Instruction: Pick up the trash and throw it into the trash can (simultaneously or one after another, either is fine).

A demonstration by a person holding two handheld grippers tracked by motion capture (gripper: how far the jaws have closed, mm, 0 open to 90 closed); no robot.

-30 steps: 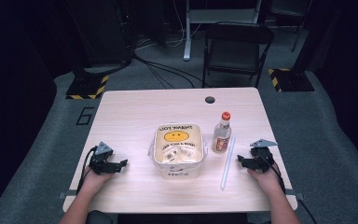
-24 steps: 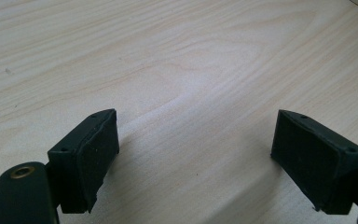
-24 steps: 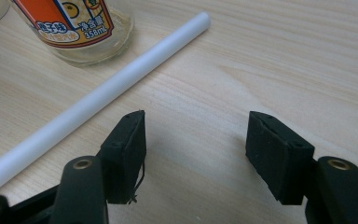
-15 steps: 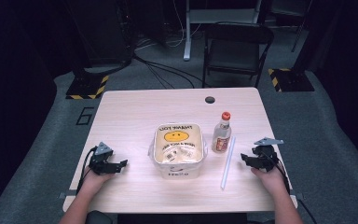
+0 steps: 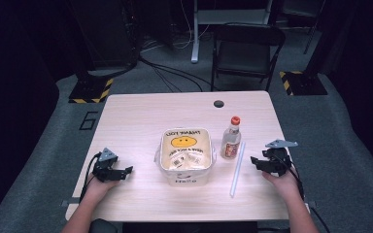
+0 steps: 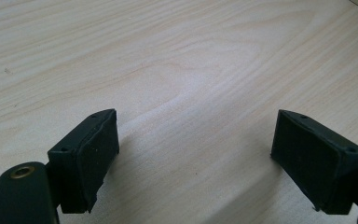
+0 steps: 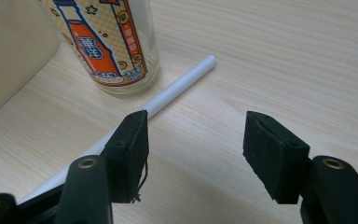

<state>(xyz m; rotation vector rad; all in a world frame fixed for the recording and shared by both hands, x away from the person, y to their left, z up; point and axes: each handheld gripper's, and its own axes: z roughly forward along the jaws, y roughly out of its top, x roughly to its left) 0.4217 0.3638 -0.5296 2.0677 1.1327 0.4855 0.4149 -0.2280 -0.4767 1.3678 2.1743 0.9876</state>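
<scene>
Straw first: a long white plastic straw lies flat on the pale wood-grain table, running roughly front to back, just right of a small clear glass bottle with a red cap and an orange-and-blue label. In the right gripper view the straw passes beneath the left jaw, its far end lying just beside the bottle's base — whether the two touch cannot be told.

The right gripper is held above the table near the straw's right side, its black jaws pointing toward straw and bottle. Its jaws stand partly apart, having just been closing a little, and nothing sits between the pads; bare tabletop shows in the gap. The person's hand and forearm come in from the bottom edge behind it, and a grey three-cornered plate tops the gripper.

Left of the bottle, at the table's middle, sits a cream-coloured plastic bag printed with a yellow smiley face and dark lettering, rounded and squarish, with handles at its sides.

Well apart on the left side, the left gripper rests low near the table's front edge, jaws wide open over bare wood — gripping nothing.

A small dark round hole marks the table's far edge, and a black folding chair stands beyond it.
</scene>
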